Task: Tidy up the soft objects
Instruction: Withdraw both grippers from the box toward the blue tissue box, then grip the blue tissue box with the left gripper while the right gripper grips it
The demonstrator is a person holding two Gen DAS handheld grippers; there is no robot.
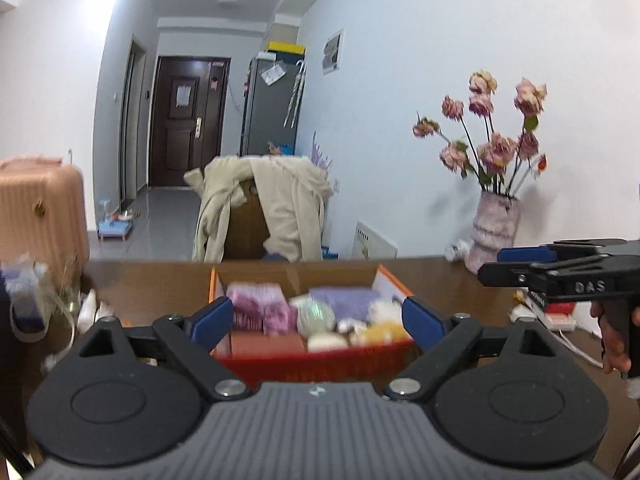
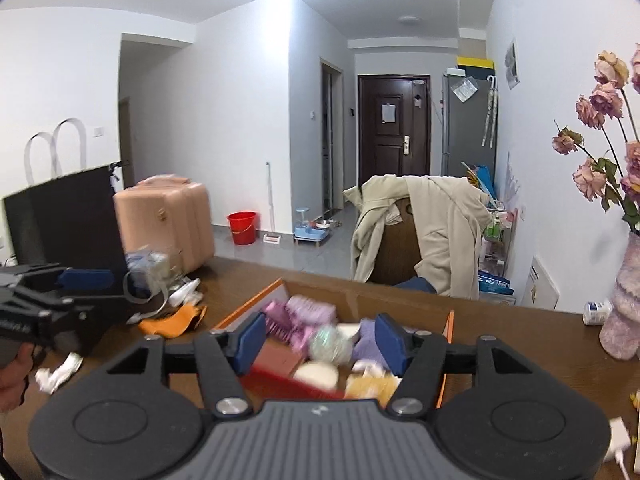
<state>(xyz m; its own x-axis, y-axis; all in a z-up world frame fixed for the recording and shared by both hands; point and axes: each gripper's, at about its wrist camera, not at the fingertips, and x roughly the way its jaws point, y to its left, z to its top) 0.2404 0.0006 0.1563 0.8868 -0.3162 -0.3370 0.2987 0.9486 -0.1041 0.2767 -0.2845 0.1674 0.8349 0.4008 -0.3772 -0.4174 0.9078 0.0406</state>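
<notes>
Here the left tool (image 1: 318,318) hangs over the near rim of an orange-edged box (image 1: 320,360) that sits on the brown worktop (image 1: 152,284), its blue pads spread wide apart with nothing between them. The box is packed with soft objects, all somewhat blurred: a pink-purple fluffy piece (image 1: 260,306) toward 10 o'clock inside it, a lavender piece (image 1: 344,300) at 1 o'clock, a pale iridescent ball (image 1: 316,316) in the middle, a yellow fuzzy lump (image 1: 384,330) at 4 o'clock and a white rounded pad (image 1: 326,342) at the near edge. The right tool (image 2: 320,340) hovers over the same box (image 2: 256,304) from the other side, its pads also parted and empty; in the left wrist view it shows at 3 o'clock, seen from the side. On the worktop at 3 o'clock of the box stands a fuzzy pink vase (image 1: 494,228) of faded roses (image 1: 492,128), close to the wall. At 9 o'clock lie a clear pouch (image 2: 150,272), an orange cloth (image 2: 172,322) and crumpled white paper (image 2: 60,372). Beyond the worktop a beige coat (image 1: 260,204) drapes a chair, and a pink suitcase (image 2: 168,220) stands on the floor.
</notes>
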